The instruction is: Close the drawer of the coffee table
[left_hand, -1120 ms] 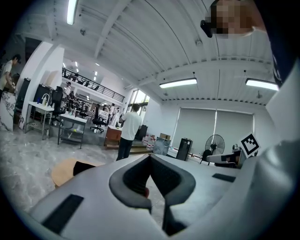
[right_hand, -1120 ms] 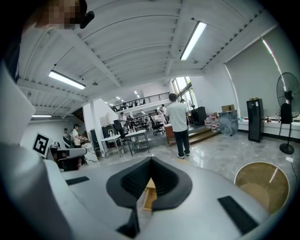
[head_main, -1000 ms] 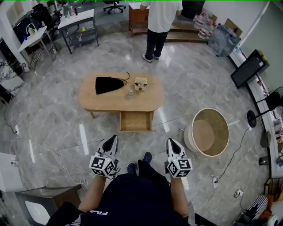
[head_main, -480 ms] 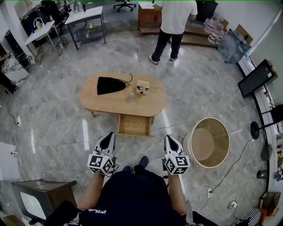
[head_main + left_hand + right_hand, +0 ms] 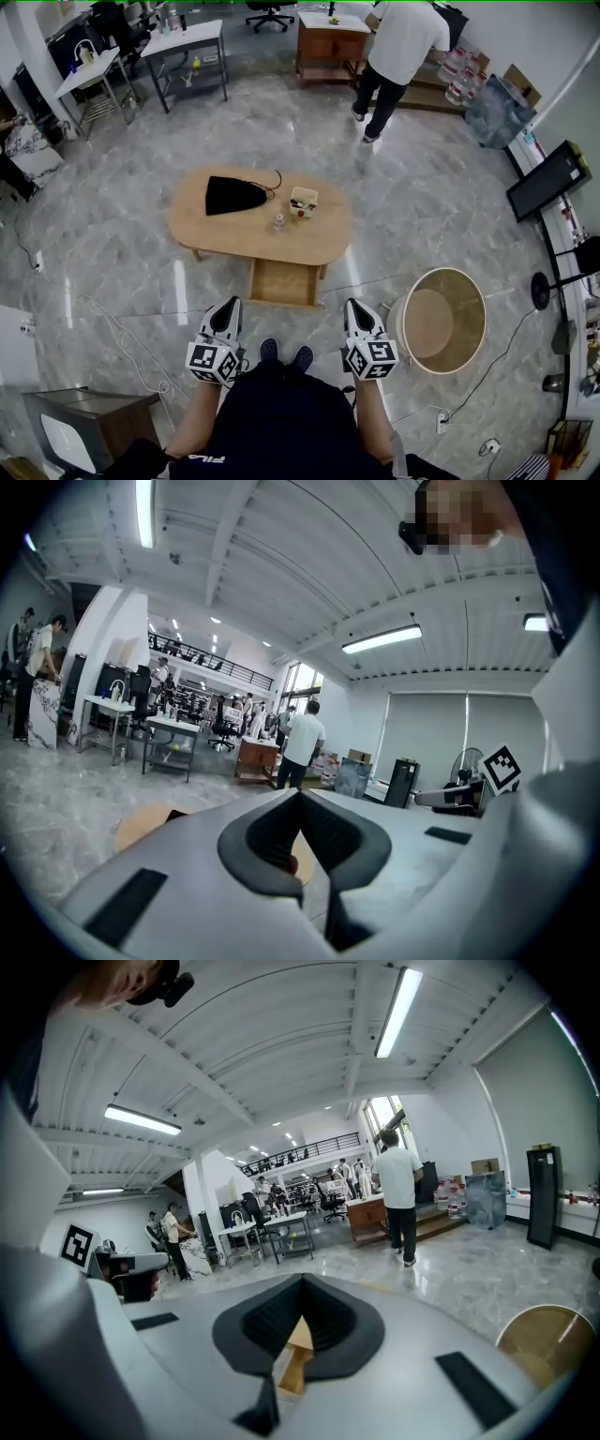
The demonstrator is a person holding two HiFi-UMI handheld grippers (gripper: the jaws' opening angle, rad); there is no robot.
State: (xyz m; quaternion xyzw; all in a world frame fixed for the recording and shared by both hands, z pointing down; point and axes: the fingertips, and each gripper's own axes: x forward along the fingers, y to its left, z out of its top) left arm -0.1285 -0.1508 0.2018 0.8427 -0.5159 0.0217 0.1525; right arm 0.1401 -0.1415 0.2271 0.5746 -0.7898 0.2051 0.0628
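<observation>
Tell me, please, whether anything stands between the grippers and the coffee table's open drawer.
Nothing visible does: only bare floor lies between the left gripper, the right gripper and the open drawer.

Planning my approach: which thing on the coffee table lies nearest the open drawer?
The small jar, between the black pouch and the box; both sit farther back from the drawer.

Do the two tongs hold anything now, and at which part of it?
Nothing is held. The left tongs and the right tongs are both shut on nothing, short of the open drawer.
</observation>
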